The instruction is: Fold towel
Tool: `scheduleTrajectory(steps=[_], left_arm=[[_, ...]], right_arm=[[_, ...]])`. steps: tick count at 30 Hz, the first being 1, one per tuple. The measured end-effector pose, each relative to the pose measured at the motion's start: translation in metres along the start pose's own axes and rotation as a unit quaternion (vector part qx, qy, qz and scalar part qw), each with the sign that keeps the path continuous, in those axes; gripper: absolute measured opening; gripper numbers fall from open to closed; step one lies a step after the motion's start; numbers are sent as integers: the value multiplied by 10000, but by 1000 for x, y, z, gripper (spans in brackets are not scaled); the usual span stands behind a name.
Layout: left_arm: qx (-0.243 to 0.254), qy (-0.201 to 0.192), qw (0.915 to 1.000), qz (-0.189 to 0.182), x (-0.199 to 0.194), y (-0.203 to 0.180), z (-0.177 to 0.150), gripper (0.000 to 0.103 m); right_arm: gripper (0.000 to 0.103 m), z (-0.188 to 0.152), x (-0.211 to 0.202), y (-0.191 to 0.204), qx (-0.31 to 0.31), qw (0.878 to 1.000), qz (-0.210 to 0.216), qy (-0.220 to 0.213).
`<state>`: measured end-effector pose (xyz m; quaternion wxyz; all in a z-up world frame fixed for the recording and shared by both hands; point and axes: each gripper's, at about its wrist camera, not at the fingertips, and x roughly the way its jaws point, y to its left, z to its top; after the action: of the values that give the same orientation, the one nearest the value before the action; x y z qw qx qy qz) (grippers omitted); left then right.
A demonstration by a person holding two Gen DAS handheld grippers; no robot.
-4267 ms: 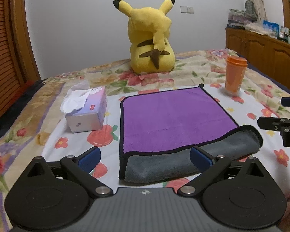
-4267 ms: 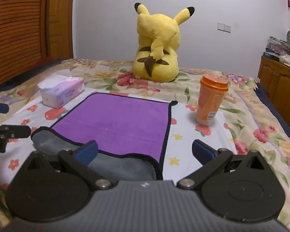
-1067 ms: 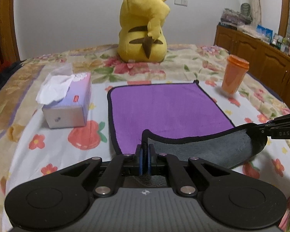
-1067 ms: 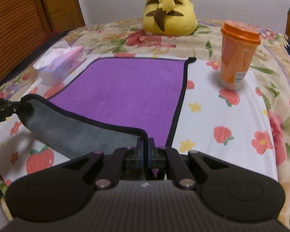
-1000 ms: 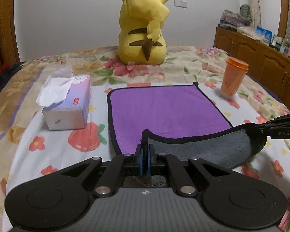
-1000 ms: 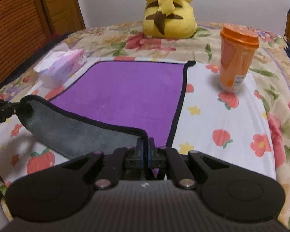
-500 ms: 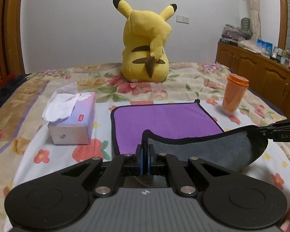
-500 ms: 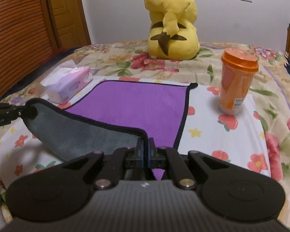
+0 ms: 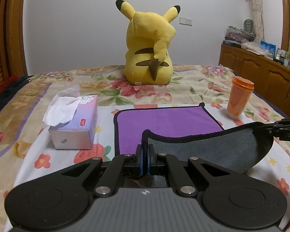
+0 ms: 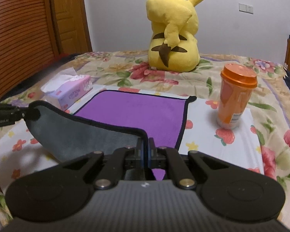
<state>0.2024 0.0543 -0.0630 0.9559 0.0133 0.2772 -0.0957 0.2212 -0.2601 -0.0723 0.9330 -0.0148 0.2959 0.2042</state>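
Left tool (image 9: 145, 152) and right tool (image 10: 146, 150) each clamp a near corner of the towel (image 9: 164, 119), grey underside raised above the bed (image 9: 38, 154).

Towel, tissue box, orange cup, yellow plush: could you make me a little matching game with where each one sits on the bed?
Things:
1. towel
2. tissue box
3. orange cup
4. yellow plush

Places or states:
A. standing right of the purple cloth
B. at the far end of the bed, back to the cameras
C. near edge lifted, pinched by the left gripper and right gripper
D. left of the purple cloth

Pairs: 1-C, 2-D, 3-A, 4-B
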Motion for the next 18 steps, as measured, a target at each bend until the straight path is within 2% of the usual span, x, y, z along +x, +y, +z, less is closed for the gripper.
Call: scheduleTrajectory(steps=[18], left_arm=[[23, -248, 9997, -54, 3, -2, 17, 7]], right_arm=[[4, 9, 6, -11, -64, 9997, -71, -214]])
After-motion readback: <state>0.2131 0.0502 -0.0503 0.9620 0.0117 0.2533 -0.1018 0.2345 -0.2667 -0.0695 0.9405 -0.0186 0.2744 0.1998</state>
